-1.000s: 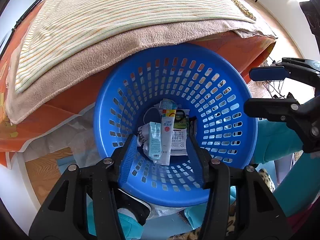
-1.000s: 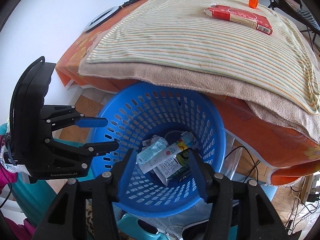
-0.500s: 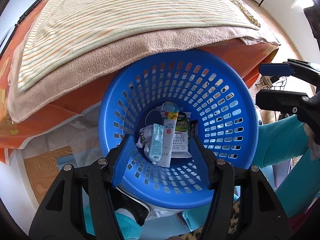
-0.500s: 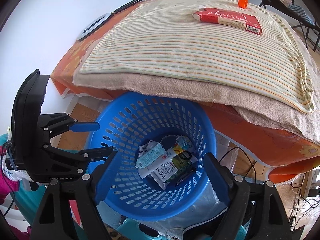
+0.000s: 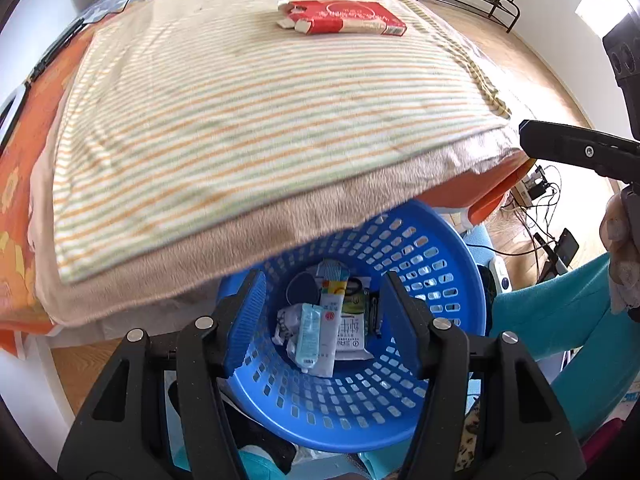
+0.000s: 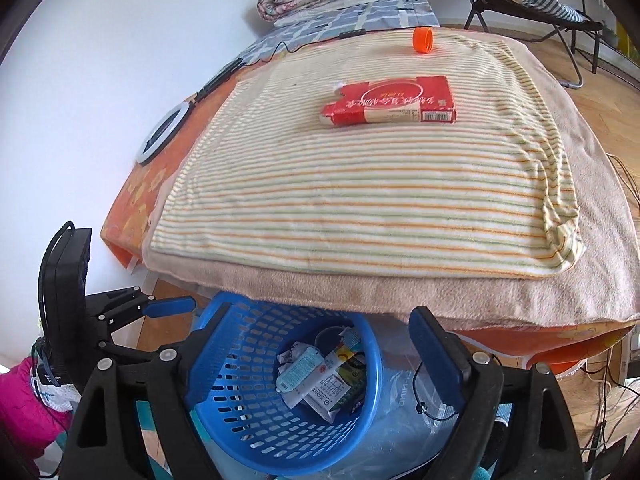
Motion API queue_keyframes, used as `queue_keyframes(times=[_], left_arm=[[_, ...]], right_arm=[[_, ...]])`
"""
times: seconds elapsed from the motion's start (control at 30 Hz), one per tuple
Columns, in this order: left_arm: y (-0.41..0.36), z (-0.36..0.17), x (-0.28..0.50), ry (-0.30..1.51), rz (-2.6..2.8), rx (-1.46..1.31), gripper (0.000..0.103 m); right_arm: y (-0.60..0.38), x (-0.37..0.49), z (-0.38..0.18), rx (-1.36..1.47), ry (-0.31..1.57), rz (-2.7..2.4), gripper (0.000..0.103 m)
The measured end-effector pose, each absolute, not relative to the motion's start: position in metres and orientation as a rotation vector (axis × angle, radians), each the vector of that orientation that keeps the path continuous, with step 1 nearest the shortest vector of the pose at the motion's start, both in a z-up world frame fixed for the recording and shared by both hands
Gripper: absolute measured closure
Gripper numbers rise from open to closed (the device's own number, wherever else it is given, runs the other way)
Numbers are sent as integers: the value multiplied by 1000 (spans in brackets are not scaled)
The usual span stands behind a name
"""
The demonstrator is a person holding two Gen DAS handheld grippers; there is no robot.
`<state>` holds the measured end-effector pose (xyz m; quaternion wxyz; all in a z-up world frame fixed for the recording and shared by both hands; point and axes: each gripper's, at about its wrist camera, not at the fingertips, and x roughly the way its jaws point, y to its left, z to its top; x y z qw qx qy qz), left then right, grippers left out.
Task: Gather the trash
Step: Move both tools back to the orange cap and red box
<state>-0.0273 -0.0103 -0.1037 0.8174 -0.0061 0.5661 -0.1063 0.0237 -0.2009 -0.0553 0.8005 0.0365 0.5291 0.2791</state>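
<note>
Trash: some wrappers [image 5: 328,328] lay in the blue basket [image 5: 460,264] | left: red box [image 6: 390,101] and orange cap [image 6: 423,39] on the striped blanket [image 6: 360,200] | left gripper [image 5: 322,330] spread, empty | right gripper [image 6: 320,360] opening, empty

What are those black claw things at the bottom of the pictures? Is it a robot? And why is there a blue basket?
No robot here: a person holds a two-finger grabber in each hand, and a small camera on each one looks along its fingers. One picture comes from the left gripper, the other from the right gripper. Both are empty; the right one's jaws are opening wider. The blue basket is for rubbish and already holds packets and wrappers. On the striped towel a red box and an orange cap still lie, probably next to collect.
</note>
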Motion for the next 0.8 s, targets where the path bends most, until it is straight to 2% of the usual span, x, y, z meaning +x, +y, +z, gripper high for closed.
queue_keyframes(times=[0.43, 0.8], left_arm=[[-16, -66, 61, 1103, -242, 31, 41], [-6, -38, 141, 1035, -222, 48, 41]], right_arm=[[-237, 118, -31, 165, 1078, 499, 12], [-230, 192, -78, 315, 1188, 473, 14]])
